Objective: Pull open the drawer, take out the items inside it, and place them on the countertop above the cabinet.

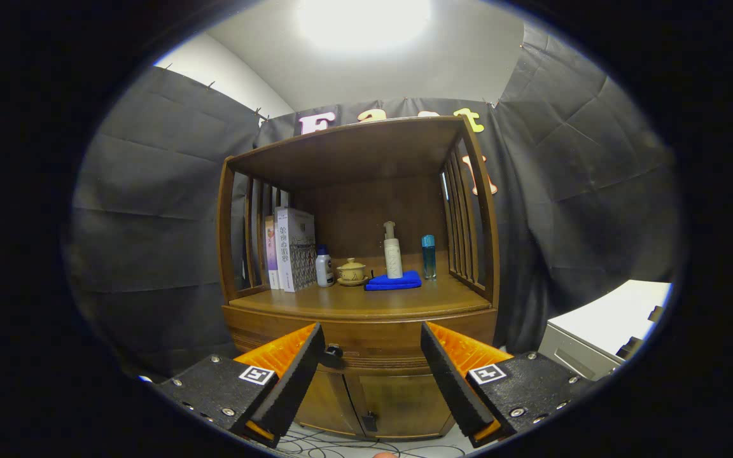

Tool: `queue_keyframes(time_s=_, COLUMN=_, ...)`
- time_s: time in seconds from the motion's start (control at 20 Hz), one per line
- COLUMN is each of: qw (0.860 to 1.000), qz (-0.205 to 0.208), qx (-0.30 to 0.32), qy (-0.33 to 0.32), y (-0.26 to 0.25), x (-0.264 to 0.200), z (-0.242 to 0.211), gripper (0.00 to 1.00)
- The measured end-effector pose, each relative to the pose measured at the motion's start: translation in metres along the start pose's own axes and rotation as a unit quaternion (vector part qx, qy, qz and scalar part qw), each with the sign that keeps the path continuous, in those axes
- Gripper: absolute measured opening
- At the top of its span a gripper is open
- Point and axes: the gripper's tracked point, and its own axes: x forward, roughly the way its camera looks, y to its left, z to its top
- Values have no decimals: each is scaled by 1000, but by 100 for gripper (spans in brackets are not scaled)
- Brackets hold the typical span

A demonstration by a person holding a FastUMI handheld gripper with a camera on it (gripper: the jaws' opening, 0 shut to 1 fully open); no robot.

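Spread, empty tongs (373, 356) face the closed wooden drawer (373, 340), stiff and probably heavy-sliding, best gripped by its small dark knob (333, 351).

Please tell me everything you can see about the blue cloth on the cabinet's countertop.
The blue cloth is a bright, soft-looking towel, folded flat into a neat rectangle. It lies on the wooden countertop, beyond the open fingers of the hand-held gripper. A white pump bottle stands at its back edge, apparently on it. A small yellow lidded cup sits beside it.
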Motion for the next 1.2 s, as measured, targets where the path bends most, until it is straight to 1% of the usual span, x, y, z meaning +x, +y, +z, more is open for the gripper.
queue_keyframes(time_s=0.3, qw=1000, qz=6, qx=3, qy=13, y=10, x=16, z=-15, gripper=95)
queue_keyframes(time_s=0.55, qw=999, qz=11, qx=-1, qy=35, y=21, x=49, z=-34, gripper=95)
queue_keyframes(time_s=0.8, qw=999, qz=12, qx=-8, qy=44, y=29, x=71, z=-51, gripper=95)
queue_keyframes(time_s=0.95, qw=999, qz=16, qx=0, qy=42, y=41, x=86, z=-59, gripper=95)
queue_keyframes(time_s=1.2, qw=998, qz=9, qx=25, qy=51, y=39, x=107, z=-80, gripper=95)
